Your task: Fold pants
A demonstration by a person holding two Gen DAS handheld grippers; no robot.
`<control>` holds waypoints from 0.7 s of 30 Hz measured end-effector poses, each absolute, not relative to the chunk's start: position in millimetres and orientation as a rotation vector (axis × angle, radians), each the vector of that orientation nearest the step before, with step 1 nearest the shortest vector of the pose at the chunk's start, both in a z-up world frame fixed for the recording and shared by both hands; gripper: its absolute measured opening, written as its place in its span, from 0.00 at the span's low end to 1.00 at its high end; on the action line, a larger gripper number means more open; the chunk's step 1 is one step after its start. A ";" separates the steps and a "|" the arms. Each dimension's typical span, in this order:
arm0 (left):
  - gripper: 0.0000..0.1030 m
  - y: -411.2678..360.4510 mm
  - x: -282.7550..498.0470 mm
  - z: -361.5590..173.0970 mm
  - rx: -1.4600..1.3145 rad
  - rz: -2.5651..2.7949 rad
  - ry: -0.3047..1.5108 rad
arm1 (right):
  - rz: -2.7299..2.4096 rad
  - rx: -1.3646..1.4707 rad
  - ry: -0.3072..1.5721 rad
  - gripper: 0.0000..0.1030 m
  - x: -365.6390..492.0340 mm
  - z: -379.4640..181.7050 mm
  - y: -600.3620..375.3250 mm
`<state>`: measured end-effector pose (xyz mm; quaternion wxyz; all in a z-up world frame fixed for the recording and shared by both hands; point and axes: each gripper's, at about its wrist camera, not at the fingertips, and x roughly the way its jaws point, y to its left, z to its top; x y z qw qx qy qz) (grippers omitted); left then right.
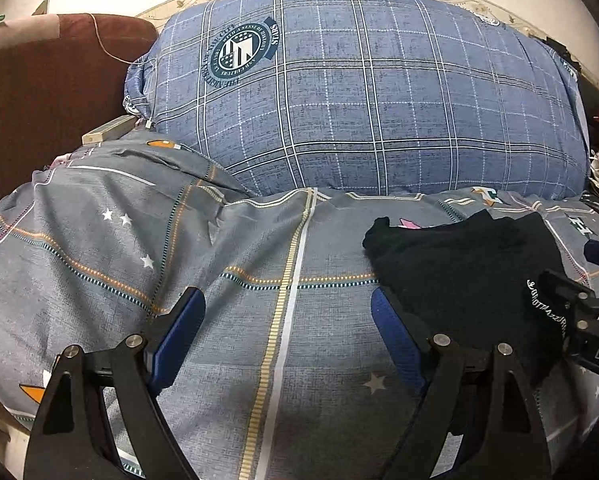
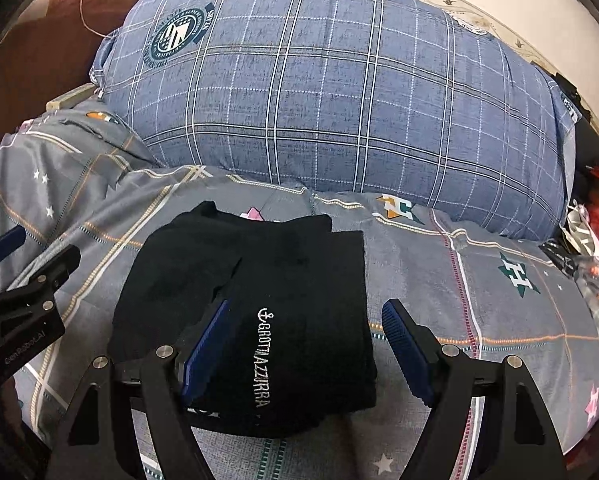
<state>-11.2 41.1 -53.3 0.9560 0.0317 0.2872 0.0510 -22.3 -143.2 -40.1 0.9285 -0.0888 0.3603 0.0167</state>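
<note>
- Both grippers, the left gripper [image 1: 287, 320] and right gripper [image 2: 305, 332], were wide open, holding nothing.
- Black pants [image 2: 259, 280] lay folded mid-bed [image 2: 479, 300]; little seemed left.

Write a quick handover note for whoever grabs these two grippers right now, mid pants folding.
Left gripper: open, empty, over bare grey bedsheet, left of the pants.
Right gripper: open, holding nothing, jaws either side of the black pants.
Pants: folded into a compact stack on the sheet, logo side up, in front of the blue plaid pillow.
Done: folding looks complete.
Left: perhaps tidy the uneven far edge.
</note>
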 end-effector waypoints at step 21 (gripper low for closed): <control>0.83 36.3 -13.4 -54.5 0.075 0.101 0.588 | 0.052 -0.172 0.745 0.77 -21.1 -41.6 -144.1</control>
